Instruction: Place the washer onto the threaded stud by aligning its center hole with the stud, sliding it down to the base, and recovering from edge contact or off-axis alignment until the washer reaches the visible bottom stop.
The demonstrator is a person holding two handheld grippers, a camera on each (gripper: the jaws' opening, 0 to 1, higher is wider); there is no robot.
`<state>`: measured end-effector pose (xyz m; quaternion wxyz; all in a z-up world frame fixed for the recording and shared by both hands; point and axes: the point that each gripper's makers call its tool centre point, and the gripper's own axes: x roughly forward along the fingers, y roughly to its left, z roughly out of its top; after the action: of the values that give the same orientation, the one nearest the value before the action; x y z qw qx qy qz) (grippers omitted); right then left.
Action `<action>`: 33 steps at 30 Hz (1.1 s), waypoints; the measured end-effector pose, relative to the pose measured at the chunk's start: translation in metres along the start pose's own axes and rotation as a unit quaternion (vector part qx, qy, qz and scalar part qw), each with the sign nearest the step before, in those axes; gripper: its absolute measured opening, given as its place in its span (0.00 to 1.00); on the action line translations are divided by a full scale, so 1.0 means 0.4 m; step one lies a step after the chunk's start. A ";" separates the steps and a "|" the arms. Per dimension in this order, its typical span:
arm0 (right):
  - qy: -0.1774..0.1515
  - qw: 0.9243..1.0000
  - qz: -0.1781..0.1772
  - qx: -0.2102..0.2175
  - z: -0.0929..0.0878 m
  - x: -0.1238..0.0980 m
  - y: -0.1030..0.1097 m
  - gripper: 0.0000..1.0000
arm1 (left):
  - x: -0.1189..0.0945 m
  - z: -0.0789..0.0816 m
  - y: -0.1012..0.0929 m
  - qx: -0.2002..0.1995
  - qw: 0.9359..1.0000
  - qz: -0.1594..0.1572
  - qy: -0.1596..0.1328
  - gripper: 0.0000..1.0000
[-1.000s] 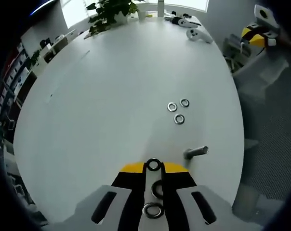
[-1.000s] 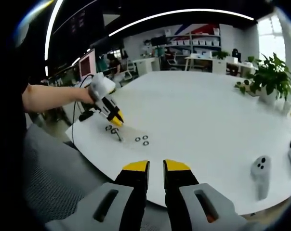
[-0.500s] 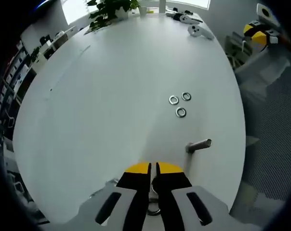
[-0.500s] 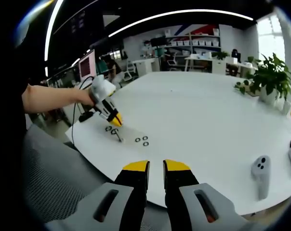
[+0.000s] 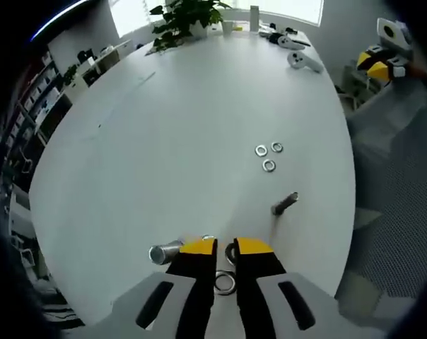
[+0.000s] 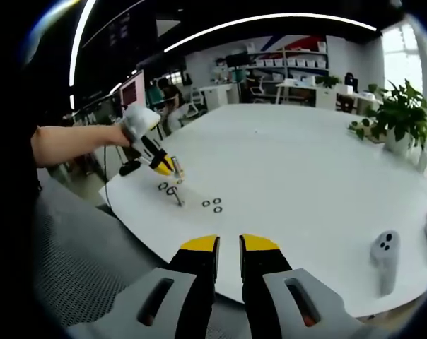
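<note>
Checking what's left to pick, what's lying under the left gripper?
Two washers lie on the table between the left gripper jaws. The jaws may hide more.

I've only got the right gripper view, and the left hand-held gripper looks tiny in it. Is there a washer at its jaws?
Observer: Yes. The left gripper view shows two in the gap between the jaws of the left hand-held gripper: a front washer by the tips and a rear washer further back. I cannot tell whether either is clamped.
Operator: Where's the stud from there?
Observer: The threaded stud is ahead and right of the tips, apart from them.
Operator: Anything else close by?
Observer: A short metal cylinder sits just left of the tips.
</note>
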<state>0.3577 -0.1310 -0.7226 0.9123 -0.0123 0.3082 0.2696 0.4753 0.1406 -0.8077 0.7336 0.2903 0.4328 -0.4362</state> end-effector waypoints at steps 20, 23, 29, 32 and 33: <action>-0.012 1.000 0.009 -0.015 0.011 -0.007 0.010 0.14 | -0.035 -0.055 -0.003 -0.038 0.998 0.055 -0.018 0.13; -0.015 1.000 0.008 -0.010 0.012 -0.008 0.007 0.14 | -0.013 -0.054 0.011 -0.033 0.998 0.051 -0.011 0.13; -0.013 1.000 0.009 -0.008 0.011 -0.006 0.007 0.14 | 0.031 -0.044 0.031 -0.018 0.999 0.045 0.004 0.12; -0.012 1.000 0.009 -0.005 0.010 -0.005 0.004 0.14 | 0.056 -0.045 0.032 -0.010 0.999 0.036 0.014 0.13; -0.013 1.000 0.009 -0.003 0.010 -0.005 0.004 0.14 | 0.063 -0.046 0.033 -0.008 0.999 0.034 0.017 0.13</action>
<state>0.3578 -0.1300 -0.7180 0.9136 -0.0088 0.2955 0.2790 0.4863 0.1515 -0.8379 0.7428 0.3066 0.4385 -0.4024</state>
